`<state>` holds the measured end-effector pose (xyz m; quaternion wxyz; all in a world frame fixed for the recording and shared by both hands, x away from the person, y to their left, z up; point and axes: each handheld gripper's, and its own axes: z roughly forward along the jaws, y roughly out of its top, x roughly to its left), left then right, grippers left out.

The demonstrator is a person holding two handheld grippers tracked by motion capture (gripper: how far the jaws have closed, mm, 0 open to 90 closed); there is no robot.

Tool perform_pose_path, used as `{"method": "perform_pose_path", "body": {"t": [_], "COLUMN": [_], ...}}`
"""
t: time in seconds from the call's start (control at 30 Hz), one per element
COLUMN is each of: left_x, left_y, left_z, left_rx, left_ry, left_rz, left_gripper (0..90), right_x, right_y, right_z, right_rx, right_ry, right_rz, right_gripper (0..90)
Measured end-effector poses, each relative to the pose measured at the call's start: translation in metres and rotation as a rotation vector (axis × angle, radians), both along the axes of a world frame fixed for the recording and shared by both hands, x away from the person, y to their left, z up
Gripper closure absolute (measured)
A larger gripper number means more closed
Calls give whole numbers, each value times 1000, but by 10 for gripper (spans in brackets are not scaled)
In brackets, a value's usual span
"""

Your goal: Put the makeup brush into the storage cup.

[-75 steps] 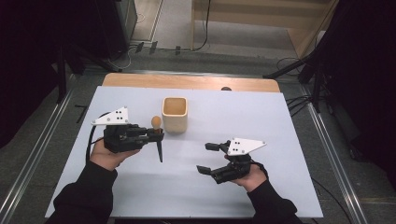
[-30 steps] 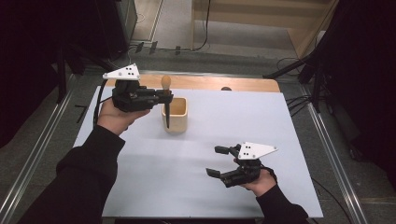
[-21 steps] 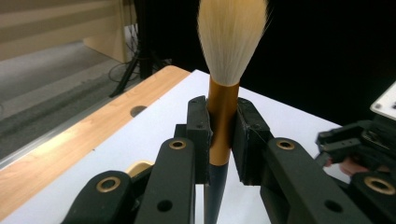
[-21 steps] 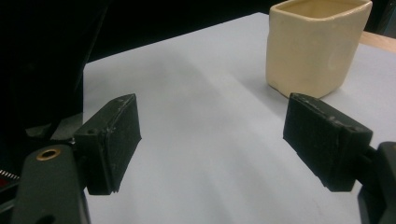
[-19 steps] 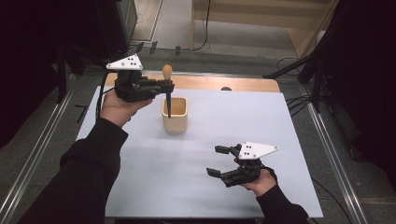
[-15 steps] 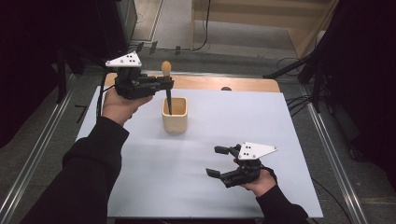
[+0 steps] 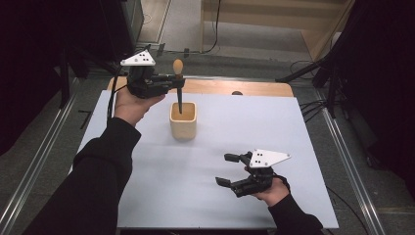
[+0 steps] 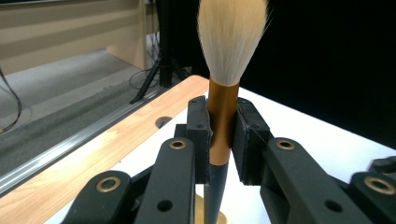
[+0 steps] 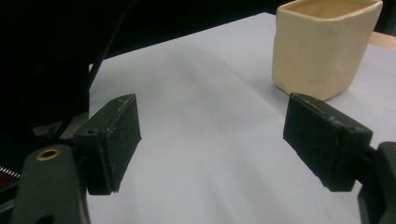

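Note:
My left gripper (image 7: pixel 172 84) is shut on a brush (image 7: pixel 179 88) and holds it upright above the cream square cup (image 7: pixel 183 120), bristles up. The dark lower end of the handle reaches down to the cup's mouth. In the left gripper view the pads (image 8: pixel 200 135) clamp the copper ferrule of the brush (image 8: pixel 222 116), with the pale bristle tuft above. My right gripper (image 7: pixel 229 169) rests low over the white table top at the front right, jaws open and nothing between them. The right gripper view has the cream cup (image 9: pixel 324 44) ahead, past the open pads (image 9: pixel 114 140).
The white table top (image 7: pixel 147 186) ends in a wooden strip (image 7: pixel 254 88) at the far edge, with a small round hole in it. Metal rails run along both sides of the table. Cables and stand legs lie on the floor behind.
My left hand has carried the brush from low over the table's left up and away, to above the cup, and turned it upright. The right gripper has shifted slightly toward the front right.

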<state>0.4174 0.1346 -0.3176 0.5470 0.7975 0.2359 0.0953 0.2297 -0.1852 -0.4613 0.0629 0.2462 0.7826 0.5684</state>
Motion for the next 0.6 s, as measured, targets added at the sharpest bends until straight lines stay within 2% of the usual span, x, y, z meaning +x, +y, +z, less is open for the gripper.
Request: {"method": "perform_pose_path", "body": {"t": [0.13, 0.6], "left_x": [2, 12], "left_y": [-1, 4], "left_z": [-6, -35], "left_rx": [-15, 14], "left_ry": [3, 22], "left_rz": [12, 53], "left_gripper": [794, 794], "right_x": [-1, 0], "right_y": [0, 1], "right_z": [0, 0], "right_rx": [1, 1], "right_ry": [-4, -2], "right_rz": [4, 10], "right_gripper": [199, 199]}}
